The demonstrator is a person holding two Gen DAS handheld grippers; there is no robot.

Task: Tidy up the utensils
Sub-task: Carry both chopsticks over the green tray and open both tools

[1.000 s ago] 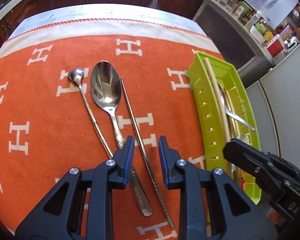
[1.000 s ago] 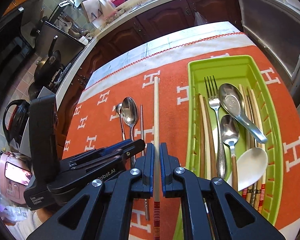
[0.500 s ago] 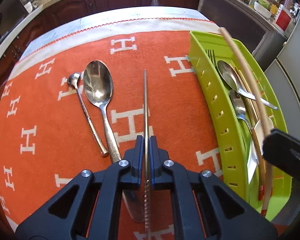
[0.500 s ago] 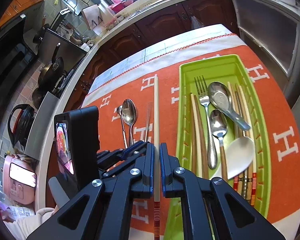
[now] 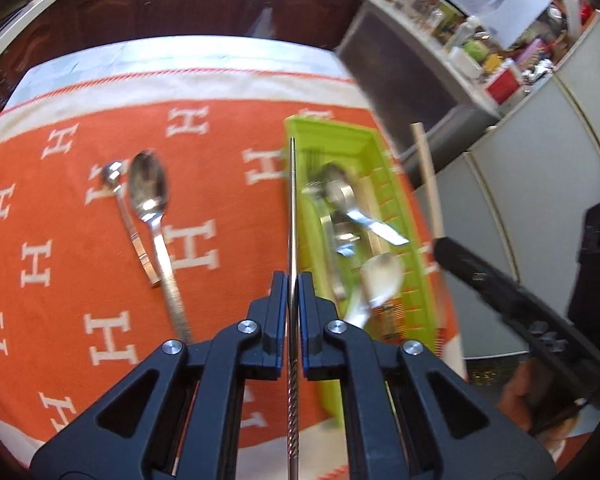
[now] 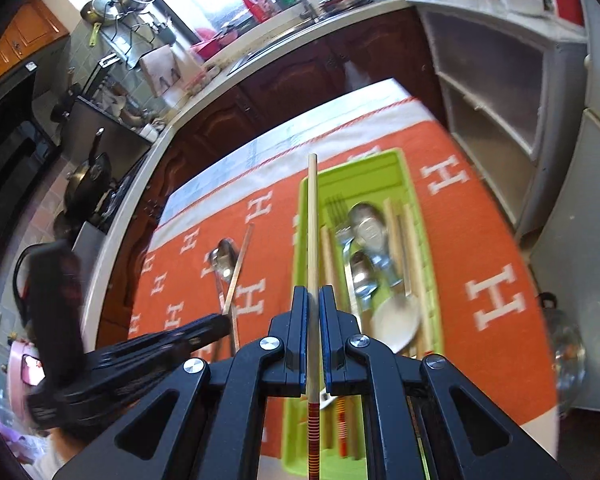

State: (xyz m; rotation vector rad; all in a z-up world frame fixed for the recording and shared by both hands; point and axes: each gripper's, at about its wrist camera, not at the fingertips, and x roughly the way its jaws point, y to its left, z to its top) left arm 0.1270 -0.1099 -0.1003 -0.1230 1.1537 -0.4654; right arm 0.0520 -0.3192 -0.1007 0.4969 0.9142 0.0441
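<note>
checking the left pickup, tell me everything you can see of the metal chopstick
The metal chopstick is a thin, straight, silvery rod, smooth along most of its length with a spiral-grooved end nearest the camera. The left claw is shut on it, lifted clear of the orange cloth, its far tip over the green tray's near edge.

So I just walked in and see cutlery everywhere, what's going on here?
A person is sorting utensils into a green tray with two handheld grippers. The left gripper is shut on a metal chopstick, the right gripper on a wooden chopstick, both lifted off the orange cloth. Two spoons lie on the cloth.
</note>
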